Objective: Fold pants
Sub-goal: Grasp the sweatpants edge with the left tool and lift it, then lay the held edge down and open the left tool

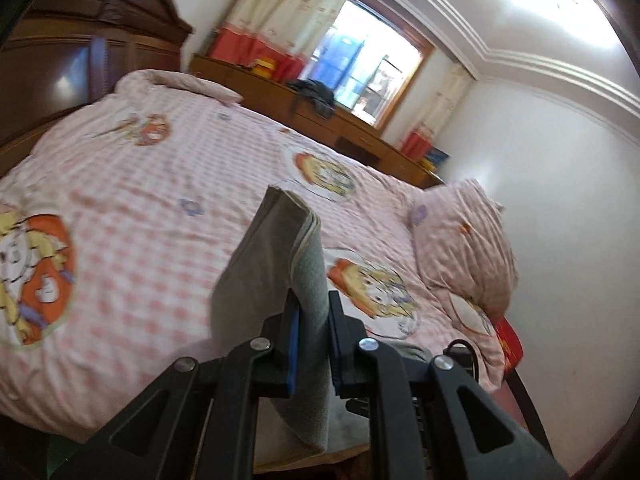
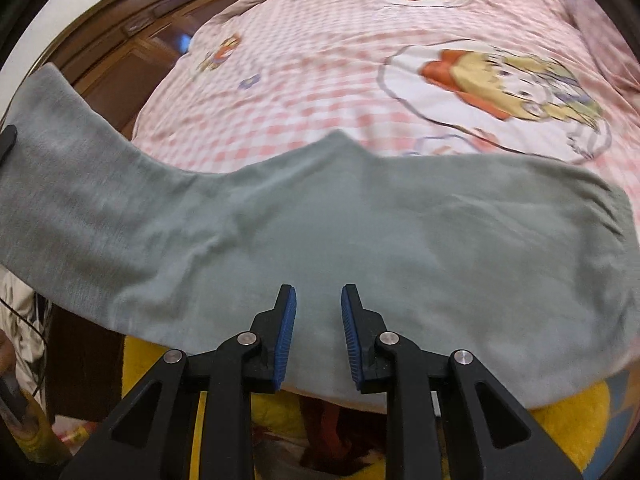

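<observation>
The left gripper is clamped on a raised leg end of the grey pants, lifting it off the pink checked duvet. The right gripper hovers with its jaws apart over the pants' middle, which lies flat at the bed's near edge.

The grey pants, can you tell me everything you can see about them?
The grey pants look like soft knit cloth, plain, no pattern. They lie spread across the near edge of the pink checked bed cover, a little rumpled. One end is lifted up, pinched in the left gripper, its jaws shut on a folded, layered edge. The right gripper is open just above them.
</observation>
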A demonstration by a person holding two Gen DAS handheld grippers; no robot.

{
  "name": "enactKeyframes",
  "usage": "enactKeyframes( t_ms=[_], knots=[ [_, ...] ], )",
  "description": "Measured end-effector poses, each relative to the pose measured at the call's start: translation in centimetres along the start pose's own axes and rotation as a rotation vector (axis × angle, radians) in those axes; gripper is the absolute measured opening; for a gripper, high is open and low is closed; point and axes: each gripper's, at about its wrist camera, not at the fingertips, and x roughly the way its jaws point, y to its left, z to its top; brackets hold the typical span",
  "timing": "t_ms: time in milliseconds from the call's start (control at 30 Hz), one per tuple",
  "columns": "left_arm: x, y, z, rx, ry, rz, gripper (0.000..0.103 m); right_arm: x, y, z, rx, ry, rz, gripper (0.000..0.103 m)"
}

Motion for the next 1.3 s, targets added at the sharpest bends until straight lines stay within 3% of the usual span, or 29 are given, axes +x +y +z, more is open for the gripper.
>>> enactKeyframes(
  t_ms=[333,533,767,833,967,1067,1200,1300],
  knots=[
    [11.0,-4.9,-5.7,0.058,0.246,-0.030,0.012,-1.7,-4.7,-1.4,0.094,-0.029,-0.053,0.024],
    [16.4,-5.0,-9.7,0.092,0.379,0.031,0.012,-1.6,-6.6,-1.4,0.158,-0.030,-0.051,0.024],
    [18.9,-3.3,-11.6,0.026,0.472,0.018,0.015,-0.4,-6.9,-1.5,0.175,0.003,-0.037,0.024],
    [18.6,-3.1,-11.5,0.013,0.472,0.005,0.020,-0.2,-6.7,-1.4,0.173,0.009,-0.034,0.024],
    [16.9,-3.4,-10.5,0.031,0.427,0.038,0.040,0.1,-6.3,-1.2,0.157,0.016,-0.042,0.024],
    [15.2,-3.4,-9.8,0.049,0.378,0.058,0.045,0.4,-6.2,-1.1,0.164,0.025,-0.043,0.026],
    [14.1,-2.0,-9.5,0.101,0.346,0.218,0.049,0.1,-5.9,-0.7,0.198,0.002,-0.011,0.039],
    [13.7,-0.1,-9.8,0.068,0.359,0.287,0.049,-0.1,-5.4,0.0,0.200,-0.017,0.029,0.047]
  ],
)
